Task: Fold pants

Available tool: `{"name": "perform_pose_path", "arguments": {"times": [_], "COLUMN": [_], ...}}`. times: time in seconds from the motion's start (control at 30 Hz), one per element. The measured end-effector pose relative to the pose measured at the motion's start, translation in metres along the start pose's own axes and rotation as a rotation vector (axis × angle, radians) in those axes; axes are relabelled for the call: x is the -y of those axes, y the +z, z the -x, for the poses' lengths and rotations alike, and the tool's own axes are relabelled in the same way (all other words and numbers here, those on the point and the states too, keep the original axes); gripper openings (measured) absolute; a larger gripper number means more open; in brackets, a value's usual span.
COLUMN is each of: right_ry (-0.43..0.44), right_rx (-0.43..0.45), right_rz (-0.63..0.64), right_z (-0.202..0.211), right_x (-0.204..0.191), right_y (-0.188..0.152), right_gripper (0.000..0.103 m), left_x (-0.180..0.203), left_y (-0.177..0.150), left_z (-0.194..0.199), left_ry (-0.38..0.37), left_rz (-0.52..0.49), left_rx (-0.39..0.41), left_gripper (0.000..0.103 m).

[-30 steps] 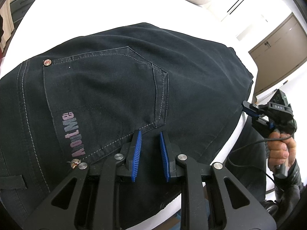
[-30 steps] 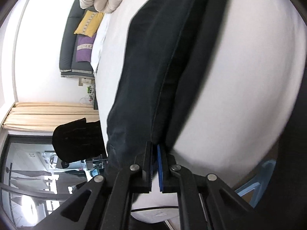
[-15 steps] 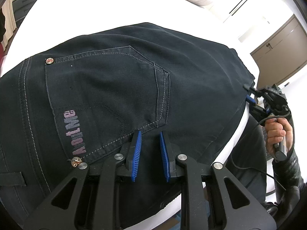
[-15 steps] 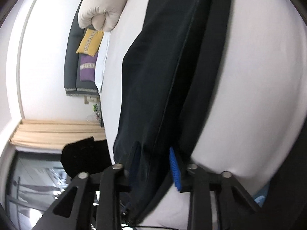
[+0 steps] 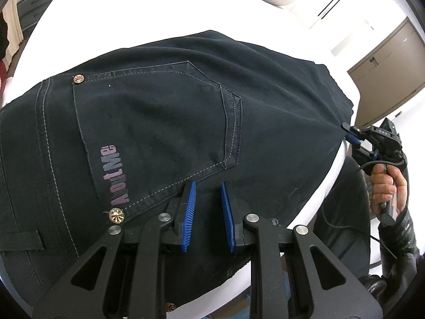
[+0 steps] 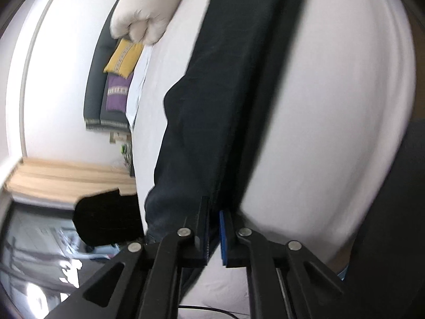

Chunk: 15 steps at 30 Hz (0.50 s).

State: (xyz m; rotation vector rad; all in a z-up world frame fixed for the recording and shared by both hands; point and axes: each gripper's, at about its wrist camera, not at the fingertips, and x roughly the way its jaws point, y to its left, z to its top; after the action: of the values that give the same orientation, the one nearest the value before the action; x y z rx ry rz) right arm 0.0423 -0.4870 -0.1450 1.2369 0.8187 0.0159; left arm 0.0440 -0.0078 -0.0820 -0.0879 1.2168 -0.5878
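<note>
Dark jeans point(image 5: 159, 119) lie flat on a white bed point(image 5: 132, 13), back pocket with pink lettering facing up. My left gripper point(image 5: 207, 186) hovers low over the jeans beside the pocket's corner. Its blue pads stand slightly apart and nothing is pinched between them. At the jeans' right edge, my right gripper point(image 5: 350, 133) nips the cloth, which is drawn to a point there. In the right wrist view the jeans point(image 6: 225, 79) run away as a long dark strip. The right gripper point(image 6: 213, 207) has its jaws closing on that edge, which sits in the narrow gap.
A person's hand point(image 5: 385, 186) in a dark sleeve holds the right gripper's handle beyond the bed's right edge. A pale pillow point(image 6: 148, 8) lies at the far end of the bed. Yellow and purple cushions point(image 6: 122, 58) sit on a dark sofa beyond. A brown cabinet point(image 5: 385, 53) stands at the right.
The right gripper's jaws spread wider half a second ago and have narrowed again around the jeans' edge, and it shifted along that edge. The left gripper and the jeans' seat kept still.
</note>
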Motion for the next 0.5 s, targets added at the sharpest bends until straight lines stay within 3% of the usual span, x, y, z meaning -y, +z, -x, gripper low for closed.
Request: {"name": "perform_pose_path", "arguments": {"times": [0.07, 0.2, 0.37, 0.5], "right_ry": [0.031, 0.054, 0.056, 0.014], "right_rx": [0.039, 0.173, 0.211, 0.24], "right_rz": [-0.041, -0.105, -0.183, -0.168], "right_z": [0.006, 0.022, 0.026, 0.038], "right_x": [0.007, 0.024, 0.044, 0.038], "right_y": [0.01, 0.044, 0.075, 0.069], "right_gripper": [0.025, 0.03, 0.005, 0.004], "left_x": [0.0, -0.002, -0.003, -0.004], "left_y": [0.001, 0.001, -0.002, -0.004], "left_z": [-0.002, -0.004, -0.005, -0.003], "left_ry": [0.003, 0.005, 0.007, 0.009], "left_rz": [0.006, 0.0, 0.005, 0.001], "left_rx": [0.001, 0.001, 0.009, 0.006], "left_gripper": [0.019, 0.019, 0.019, 0.019]}}
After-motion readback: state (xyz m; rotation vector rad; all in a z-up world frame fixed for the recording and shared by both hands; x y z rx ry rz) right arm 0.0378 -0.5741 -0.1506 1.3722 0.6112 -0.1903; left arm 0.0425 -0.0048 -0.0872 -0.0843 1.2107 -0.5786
